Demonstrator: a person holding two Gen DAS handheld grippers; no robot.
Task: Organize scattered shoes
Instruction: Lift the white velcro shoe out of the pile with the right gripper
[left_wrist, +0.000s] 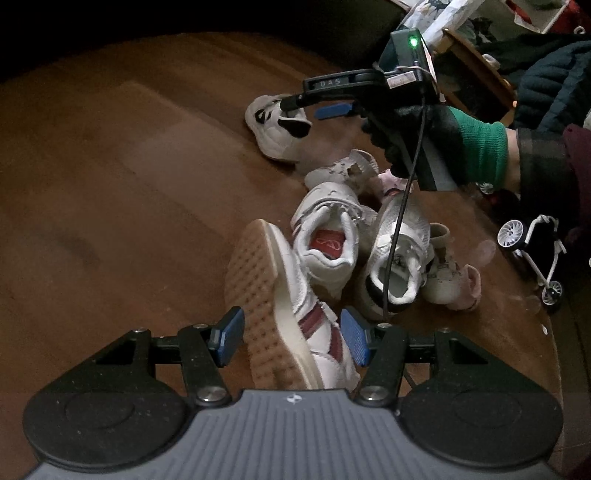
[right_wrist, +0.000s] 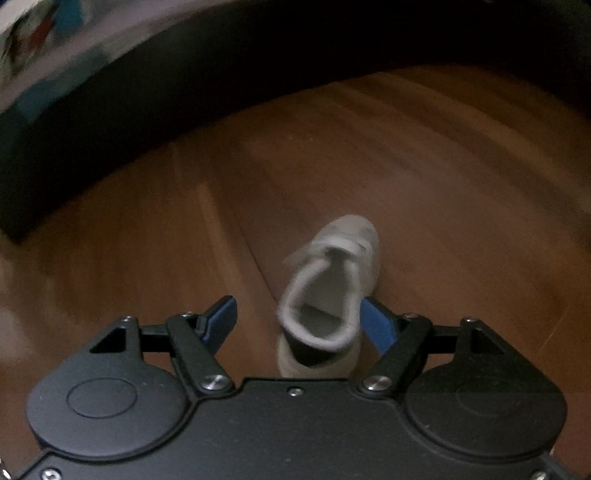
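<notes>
Between left claw (left_wrist: 291, 338) pads, sideways sneaker (left_wrist: 291, 314) gripped, right claw (right_wrist: 301, 325) released, shoe pile (left_wrist: 369, 236) left-view only.

Dim, warm light; the right wrist view is motion-blurred, fisheye edges curve into black shadow.

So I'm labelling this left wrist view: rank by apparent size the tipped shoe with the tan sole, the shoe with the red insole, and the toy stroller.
1. Tipped shoe, though it's nearest the camera.
2. Red-insole shoe.
3. Toy stroller, partly cut off.

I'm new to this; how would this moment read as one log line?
left gripper: around red-striped shoe | right gripper: open, at grey shoe | pile: unsorted
</notes>
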